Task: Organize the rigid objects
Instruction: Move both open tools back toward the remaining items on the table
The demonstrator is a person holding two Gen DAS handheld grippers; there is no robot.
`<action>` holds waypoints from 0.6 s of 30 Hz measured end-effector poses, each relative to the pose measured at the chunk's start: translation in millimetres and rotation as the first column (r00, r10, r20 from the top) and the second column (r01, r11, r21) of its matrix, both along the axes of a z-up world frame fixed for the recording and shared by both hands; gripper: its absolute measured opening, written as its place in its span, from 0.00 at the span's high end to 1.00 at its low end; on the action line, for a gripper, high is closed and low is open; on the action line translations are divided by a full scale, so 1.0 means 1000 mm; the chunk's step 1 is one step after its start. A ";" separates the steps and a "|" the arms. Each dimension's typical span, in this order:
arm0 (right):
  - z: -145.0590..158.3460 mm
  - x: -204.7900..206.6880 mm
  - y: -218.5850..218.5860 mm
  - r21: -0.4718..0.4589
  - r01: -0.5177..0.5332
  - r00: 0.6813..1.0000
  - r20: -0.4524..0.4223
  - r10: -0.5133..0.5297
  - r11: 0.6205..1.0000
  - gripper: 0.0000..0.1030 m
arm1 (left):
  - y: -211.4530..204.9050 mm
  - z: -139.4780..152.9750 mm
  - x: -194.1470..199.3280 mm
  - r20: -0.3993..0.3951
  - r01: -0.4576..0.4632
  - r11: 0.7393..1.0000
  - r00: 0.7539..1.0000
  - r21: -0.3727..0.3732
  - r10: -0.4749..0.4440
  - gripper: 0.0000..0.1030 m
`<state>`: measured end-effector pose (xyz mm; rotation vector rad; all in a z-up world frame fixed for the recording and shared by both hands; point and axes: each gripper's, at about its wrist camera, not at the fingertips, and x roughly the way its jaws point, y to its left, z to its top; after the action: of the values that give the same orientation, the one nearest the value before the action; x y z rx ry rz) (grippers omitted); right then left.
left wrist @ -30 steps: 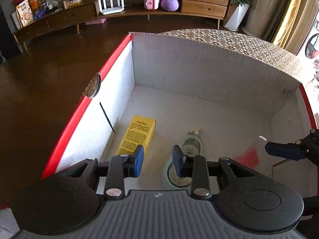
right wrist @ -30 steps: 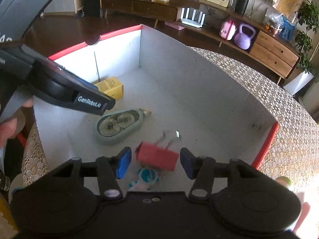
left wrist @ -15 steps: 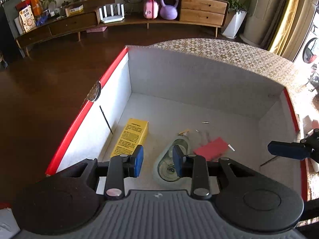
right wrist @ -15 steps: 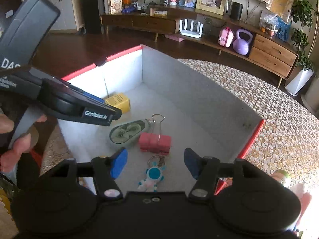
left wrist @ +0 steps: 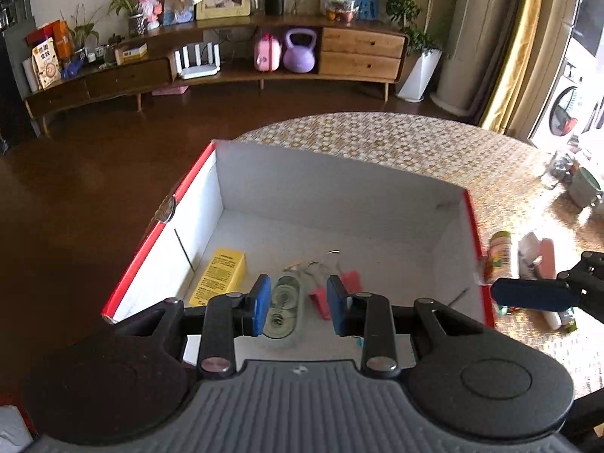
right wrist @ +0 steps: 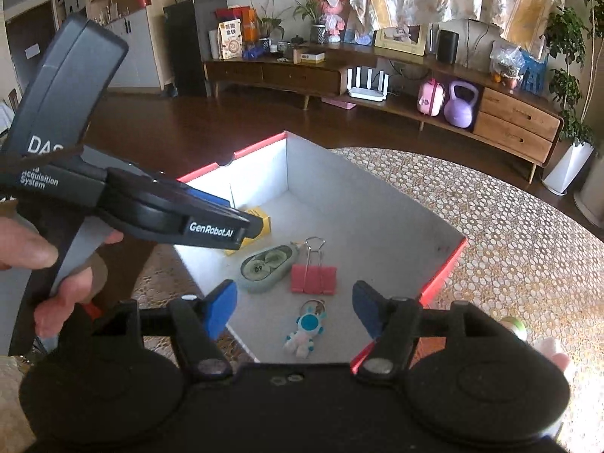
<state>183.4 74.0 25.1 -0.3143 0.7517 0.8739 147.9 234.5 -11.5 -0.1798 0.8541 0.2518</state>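
Observation:
A white box with a red rim (right wrist: 445,270) (left wrist: 377,196) stands on the table. Inside lie a yellow carton (left wrist: 221,275) (right wrist: 262,222), a green correction-tape dispenser (right wrist: 266,266) (left wrist: 283,304), a red binder clip (right wrist: 313,279) (left wrist: 349,283) and a small blue-and-white keychain figure (right wrist: 304,332). My right gripper (right wrist: 294,311) is open and empty, high above the near edge of the box. My left gripper (left wrist: 298,311) is open and empty above the box's near left part; it also shows in the right wrist view (right wrist: 241,228).
The table carries a patterned honeycomb cloth (right wrist: 509,234). To the right of the box lie a small green-capped bottle (left wrist: 498,253) and a pink and white item (left wrist: 540,256). A jar (left wrist: 583,187) stands at the far right. Dark wooden floor lies to the left.
The red binder clip has dropped from my right gripper and now lies in the box beside the tape dispenser. Both grippers have risen and pulled back from the box.

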 end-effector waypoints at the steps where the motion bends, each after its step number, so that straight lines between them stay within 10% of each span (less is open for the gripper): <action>1: 0.002 -0.002 -0.003 0.005 0.000 1.000 0.002 0.000 1.000 0.34 | -0.003 0.003 -0.002 0.006 0.002 1.000 1.000 0.002 -0.002 0.70; 18: 0.032 -0.032 -0.077 0.107 0.056 0.998 0.024 -0.059 0.993 0.25 | -0.067 0.028 -0.033 0.101 0.091 0.996 0.991 -0.005 -0.090 0.70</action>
<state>151.6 -3.1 57.5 -0.2086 0.6830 0.8508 114.7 167.5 16.9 -0.1611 0.7615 0.1526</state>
